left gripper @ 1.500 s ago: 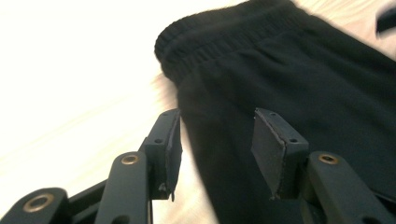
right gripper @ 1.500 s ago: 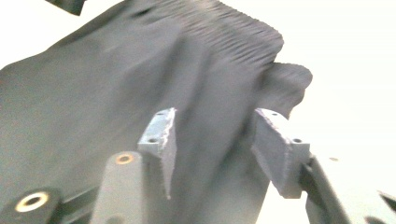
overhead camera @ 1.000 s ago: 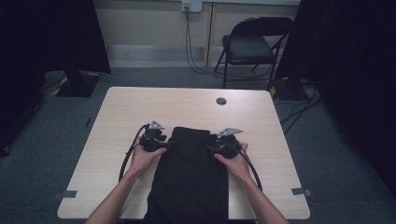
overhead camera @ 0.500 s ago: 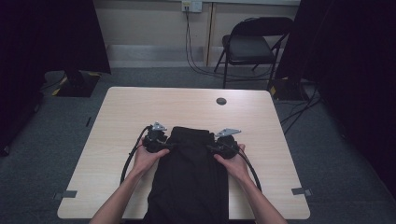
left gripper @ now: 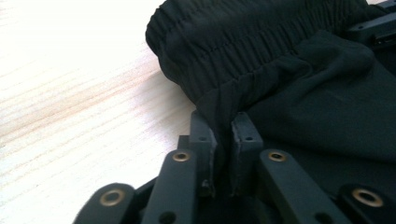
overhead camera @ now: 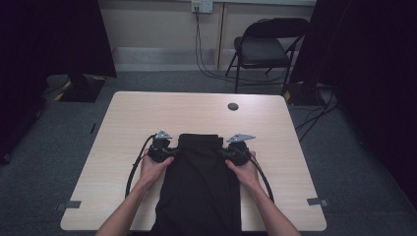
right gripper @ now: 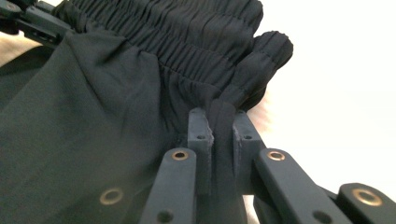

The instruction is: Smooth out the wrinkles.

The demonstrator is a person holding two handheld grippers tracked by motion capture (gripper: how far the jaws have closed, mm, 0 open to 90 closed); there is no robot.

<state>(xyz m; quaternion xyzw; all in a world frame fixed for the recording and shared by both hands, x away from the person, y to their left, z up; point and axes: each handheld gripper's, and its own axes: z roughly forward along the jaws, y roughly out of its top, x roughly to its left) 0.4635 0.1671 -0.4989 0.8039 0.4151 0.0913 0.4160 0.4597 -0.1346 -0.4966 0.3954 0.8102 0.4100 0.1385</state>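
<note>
Both forearms reach in from the near edge, angled slightly inward. The left gripper [overhead camera: 171, 153] and the right gripper [overhead camera: 225, 153] face each other, level with one another. Each gripper's jaws have just been closing and now pinch a fold of black cloth [overhead camera: 199, 182].

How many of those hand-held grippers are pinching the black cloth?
2. The left gripper pinches the black elastic-waisted fabric garment at its left waistband edge; the right gripper pinches its right edge.
</note>
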